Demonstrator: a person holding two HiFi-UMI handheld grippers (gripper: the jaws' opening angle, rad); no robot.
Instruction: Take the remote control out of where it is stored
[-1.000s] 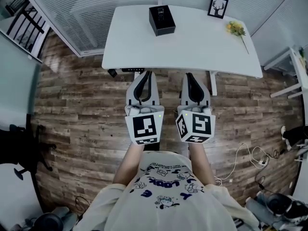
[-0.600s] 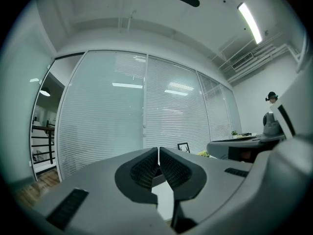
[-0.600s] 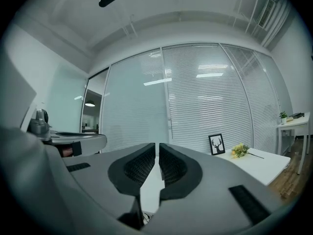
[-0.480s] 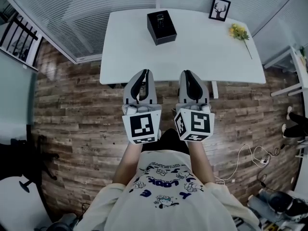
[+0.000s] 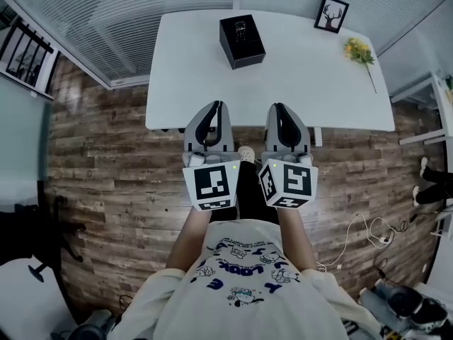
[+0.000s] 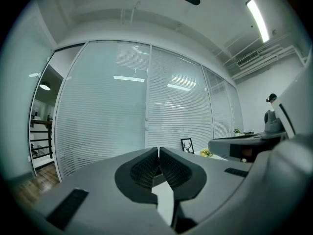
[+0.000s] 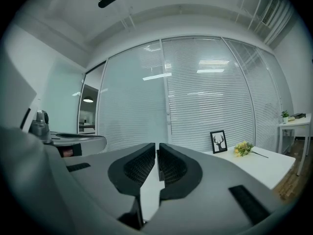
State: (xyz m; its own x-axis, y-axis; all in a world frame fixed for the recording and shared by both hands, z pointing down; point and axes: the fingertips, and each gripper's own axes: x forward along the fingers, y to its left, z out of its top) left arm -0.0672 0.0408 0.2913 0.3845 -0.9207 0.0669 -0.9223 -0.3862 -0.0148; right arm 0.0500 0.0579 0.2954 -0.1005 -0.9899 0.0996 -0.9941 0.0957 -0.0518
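White table (image 5: 297,83) stands against a wall of closed blinds (image 5: 141,13), on a floor of wood planks (image 5: 106,176). On its far half, left of the middle, sits a black box (image 5: 242,41). A small dark thing with pale marks shows in the box's top, likely the remote control (image 5: 241,28), though it is too small to be sure. At the far right corner stands a framed deer picture (image 5: 331,14), and beside it lies a sprig of yellow flowers (image 5: 359,50).

The person holds the 2 grippers side by side and level, pointing at the table. In the head view their tips lie over the table's near edge, well apart from the box.

The left gripper (image 5: 216,106) has its ribbed black pads (image 6: 145,169) pressed together with nothing between them. The right gripper (image 5: 277,108) is the same: its pads (image 7: 170,166) meet at the tip, only a thin slit below, and nothing is pinched. Neither gripper touches the box or anything on the table.
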